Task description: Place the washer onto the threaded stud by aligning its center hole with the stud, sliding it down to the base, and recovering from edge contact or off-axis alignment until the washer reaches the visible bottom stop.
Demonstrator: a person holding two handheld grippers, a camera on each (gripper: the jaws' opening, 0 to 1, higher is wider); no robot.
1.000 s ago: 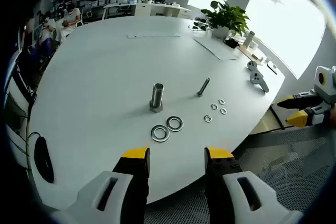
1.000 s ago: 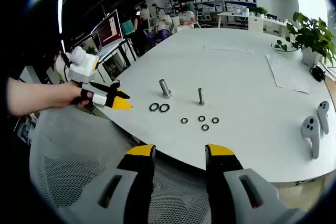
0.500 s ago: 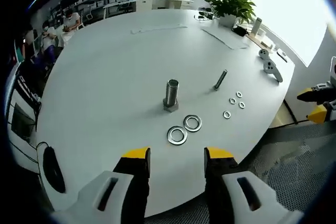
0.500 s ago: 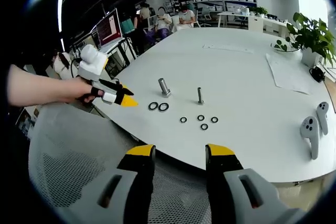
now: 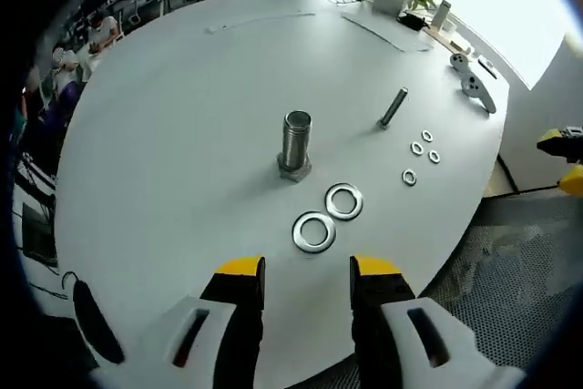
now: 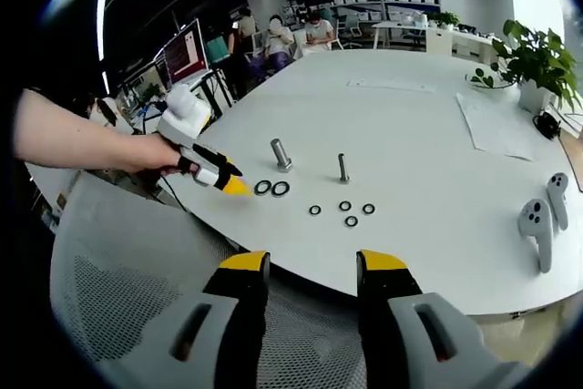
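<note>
2 large washers lie on the white surface just ahead of the left tongs, near the upright threaded stud. Those tongs are spread and hold nothing. The right tongs are also spread and empty, well back from the surface.

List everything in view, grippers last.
Table: 1, white, under everything.
Thick stud: 1, metal, upright mid-table.
Thin stud: 1, metal, right of the thick one.
Large washers: 2, silver, flat before the thick stud.
Small washers: 4, silver, near the thin stud.
Controllers: 2, grey, table's right edge.
Plant: 1, green, far right.
Left gripper: open, above table edge.
Right gripper: open, off the table.
</note>
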